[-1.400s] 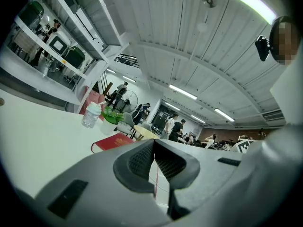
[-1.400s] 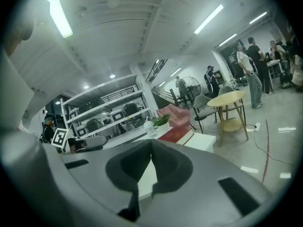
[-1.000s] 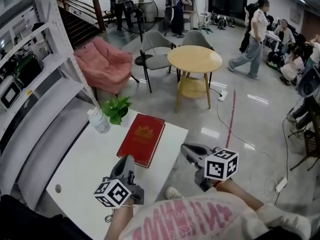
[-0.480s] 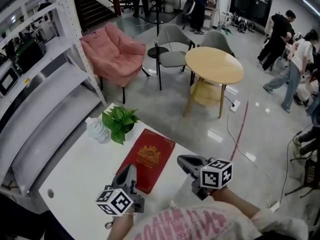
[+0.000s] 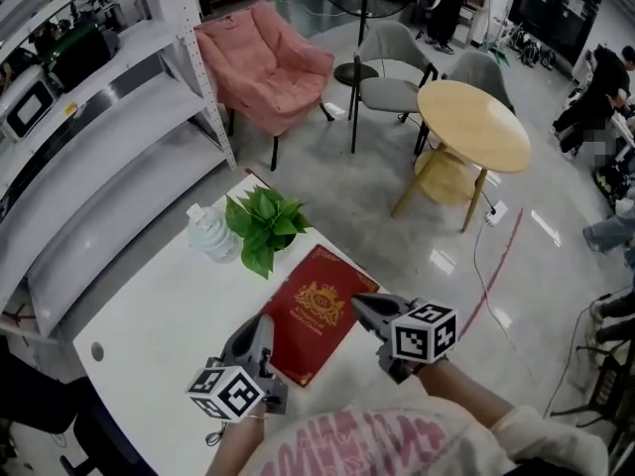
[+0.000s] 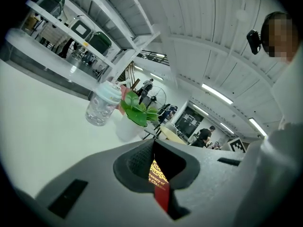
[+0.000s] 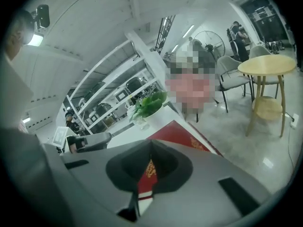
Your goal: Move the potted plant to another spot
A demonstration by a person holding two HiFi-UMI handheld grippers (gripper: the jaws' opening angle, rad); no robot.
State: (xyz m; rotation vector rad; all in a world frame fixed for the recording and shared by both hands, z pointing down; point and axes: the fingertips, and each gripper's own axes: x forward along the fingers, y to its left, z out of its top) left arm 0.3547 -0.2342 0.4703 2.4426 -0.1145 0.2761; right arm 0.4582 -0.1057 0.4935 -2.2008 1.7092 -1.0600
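Observation:
The potted plant (image 5: 266, 228), green leaves in a white pot, stands on the far part of the white table (image 5: 149, 315). It also shows in the left gripper view (image 6: 137, 110) and the right gripper view (image 7: 149, 104). My left gripper (image 5: 262, 327) is shut and empty, low over the near left corner of a red book (image 5: 319, 312). My right gripper (image 5: 360, 304) is shut and empty above the book's near right edge. Both point toward the plant and are well short of it. The jaws of both meet at the tips (image 6: 152, 143) (image 7: 150, 145).
A clear water bottle (image 5: 212, 234) stands just left of the plant, close to it (image 6: 102, 109). White metal shelving (image 5: 119, 117) runs along the table's left. Beyond the table's far edge are a pink armchair (image 5: 268, 62), grey chairs and a round wooden table (image 5: 471, 125).
Both grippers have come forward and down over the table, so they now hang at the red book's near end. Both stay shut. The plant and bottle have not moved.

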